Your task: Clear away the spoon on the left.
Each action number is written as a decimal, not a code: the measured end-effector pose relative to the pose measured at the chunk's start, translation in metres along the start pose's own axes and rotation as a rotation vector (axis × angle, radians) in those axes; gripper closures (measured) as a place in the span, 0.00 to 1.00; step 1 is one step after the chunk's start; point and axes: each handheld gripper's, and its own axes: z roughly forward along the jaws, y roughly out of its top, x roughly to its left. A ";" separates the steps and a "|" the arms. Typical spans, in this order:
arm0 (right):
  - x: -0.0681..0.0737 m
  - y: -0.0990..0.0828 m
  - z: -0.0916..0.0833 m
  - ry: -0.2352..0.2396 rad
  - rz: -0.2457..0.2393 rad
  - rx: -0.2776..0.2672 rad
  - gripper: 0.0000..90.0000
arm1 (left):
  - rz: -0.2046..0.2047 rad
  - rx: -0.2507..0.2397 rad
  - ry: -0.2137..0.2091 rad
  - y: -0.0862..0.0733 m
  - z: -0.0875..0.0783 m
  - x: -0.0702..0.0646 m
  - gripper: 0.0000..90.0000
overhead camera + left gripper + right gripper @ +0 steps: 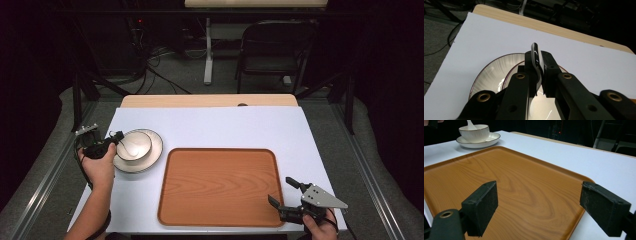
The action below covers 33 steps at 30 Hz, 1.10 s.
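A white bowl (134, 144) stands on a white plate (152, 156) at the left of the table. A white spoon (535, 56) rises from the bowl, and my left gripper (115, 138) is shut on its handle, as the left gripper view shows from close up. The plate (490, 71) lies under the jaws there. A wooden tray (220, 185) lies bare in the middle. My right gripper (281, 191) hangs over the tray's near right corner, open, with nothing between its pads (482, 206). In the right gripper view the bowl (474, 132) and spoon (470, 124) sit far off at the top left.
A white sheet (220, 127) covers the table, with a strip of bare wood (210, 101) at the far edge. Beyond the table stand a dark chair (277, 50) and a white post (208, 55), with cables (150, 65) on the floor.
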 end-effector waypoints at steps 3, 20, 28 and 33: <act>0.000 0.000 0.000 0.000 0.000 -0.001 0.16 | 0.006 0.000 -0.002 0.002 -0.002 -0.001 0.94; 0.000 0.000 0.000 -0.002 -0.002 -0.002 0.16 | 0.088 -0.010 -0.007 0.021 -0.023 -0.013 0.94; 0.000 0.000 0.000 -0.003 -0.002 -0.002 0.16 | 0.115 -0.005 -0.017 0.026 -0.030 -0.019 0.94; 0.000 0.000 0.000 -0.002 -0.003 -0.003 0.16 | 0.127 0.003 -0.030 0.028 -0.034 -0.022 0.94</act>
